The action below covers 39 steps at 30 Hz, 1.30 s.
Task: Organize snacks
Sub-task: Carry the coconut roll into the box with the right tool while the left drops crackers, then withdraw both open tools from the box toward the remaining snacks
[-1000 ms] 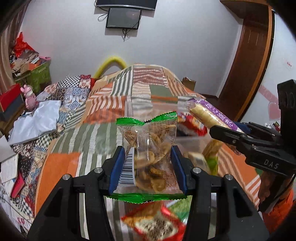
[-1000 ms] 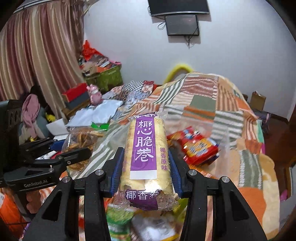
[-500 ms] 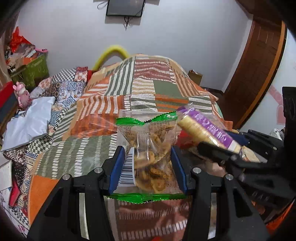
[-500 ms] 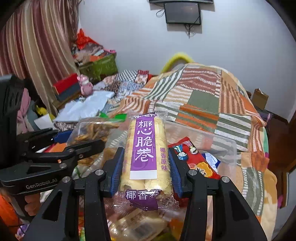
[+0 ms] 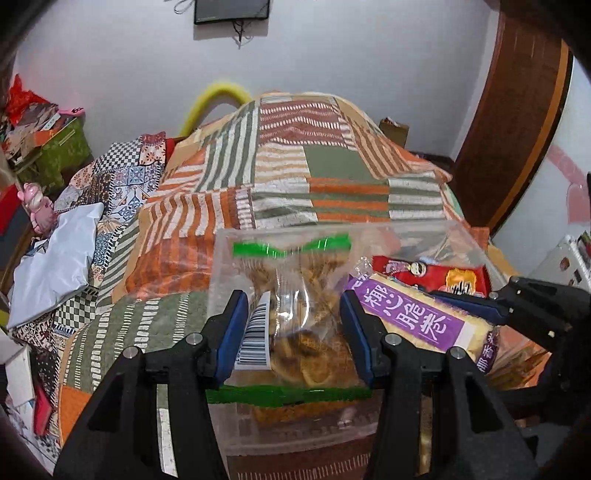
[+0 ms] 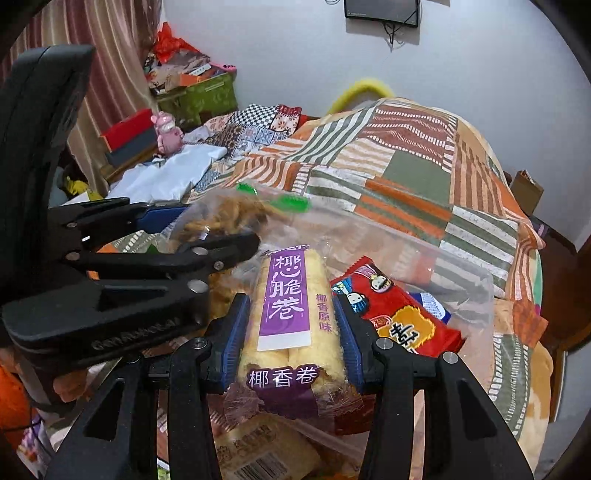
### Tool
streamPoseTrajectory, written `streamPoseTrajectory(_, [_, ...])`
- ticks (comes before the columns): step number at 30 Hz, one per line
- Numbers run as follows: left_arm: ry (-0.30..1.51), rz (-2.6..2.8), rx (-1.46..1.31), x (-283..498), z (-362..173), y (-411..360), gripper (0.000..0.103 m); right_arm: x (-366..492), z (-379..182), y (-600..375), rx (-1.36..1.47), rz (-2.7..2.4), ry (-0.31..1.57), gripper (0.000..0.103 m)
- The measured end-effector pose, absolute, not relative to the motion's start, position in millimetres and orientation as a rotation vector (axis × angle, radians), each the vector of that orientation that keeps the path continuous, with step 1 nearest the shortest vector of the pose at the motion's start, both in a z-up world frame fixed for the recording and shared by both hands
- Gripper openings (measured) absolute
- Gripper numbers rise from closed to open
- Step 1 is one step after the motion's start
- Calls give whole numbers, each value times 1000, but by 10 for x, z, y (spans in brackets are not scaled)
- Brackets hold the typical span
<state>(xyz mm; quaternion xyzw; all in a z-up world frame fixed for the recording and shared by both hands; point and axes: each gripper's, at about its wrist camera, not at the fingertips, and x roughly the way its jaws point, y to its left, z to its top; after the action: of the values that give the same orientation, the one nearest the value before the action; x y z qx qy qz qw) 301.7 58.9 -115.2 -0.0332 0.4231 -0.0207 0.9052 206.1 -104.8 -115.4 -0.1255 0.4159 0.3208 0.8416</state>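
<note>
A patchwork quilt (image 5: 280, 173) of orange, green and cream stripes covers the bed that fills the room, with a pale wall and a dark wall-mounted screen (image 5: 232, 9) behind it. On the quilt stands a clear plastic bin (image 5: 424, 232), thin-walled and glossy, into which the snacks are being gathered.

The left gripper (image 5: 293, 332) pinches a transparent snack bag (image 5: 295, 306) with green sealed edges between its blue pads; inside are brown, curled crisps. It grips the soft bag by its flanks, probably so the brittle contents are not crushed and the bag hangs straight for lowering into the bin's near left corner.

The right gripper (image 6: 291, 336) is pressed against the sides of a coconut roll pack (image 6: 290, 310), a long, firm, rounded packet in crackly clear film with a purple label. Holding it lengthwise along the fingers likely lets it slide in beside the red snack packet (image 6: 399, 314) already lying flat in the bin.

Both packs hover just over the bin's open top, close beside each other, so the grippers risk crowding one another.
</note>
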Motion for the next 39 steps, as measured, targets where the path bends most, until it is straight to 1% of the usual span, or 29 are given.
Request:
streamPoseTrajectory(6, [876,-40,-74,2993,-1138,590,52,2030,-1098,-1106,-273,666,859,43])
streamPoseTrajectory(15, [823,-49,-66,2652,-830,547,53,1847,-784,-1371,-224,628,777,51])
streamPoseTrajectory(17, [810,-47,-65,2537,-760,539,57,1762,-702,-1463,-209,618,751,56])
streamPoseTrajectory(19, [798,-46,-68,2427,-715,535,62,1686,-651,-1538,-193,611,735,59])
streamPoseTrajectory(21, [792,-46,-65,2295,-680,516,62,1591,-605,-1629,-176,606,719,59])
streamPoseTrajectory(23, [793,-47,-56,2169,-664,495,65,1493,-580,-1707,-159,604,711,60])
streamPoseTrajectory(27, [795,-42,-42,1916,-680,452,77,1315,-600,-1801,-143,604,706,63])
streamPoseTrajectory(29, [793,-39,-25,1796,-698,423,80,1219,-646,-1841,-138,603,710,65])
streamPoseTrajectory(31, [799,-31,-10,1673,-750,399,84,1137,-704,-1876,-132,607,718,65])
streamPoseTrajectory(33, [814,-27,-5,1587,-818,388,86,1061,-773,-1910,-125,611,733,65])
streamPoseTrajectory(39, [875,-10,7,1334,-1120,359,87,887,-1026,-2003,-97,626,794,65])
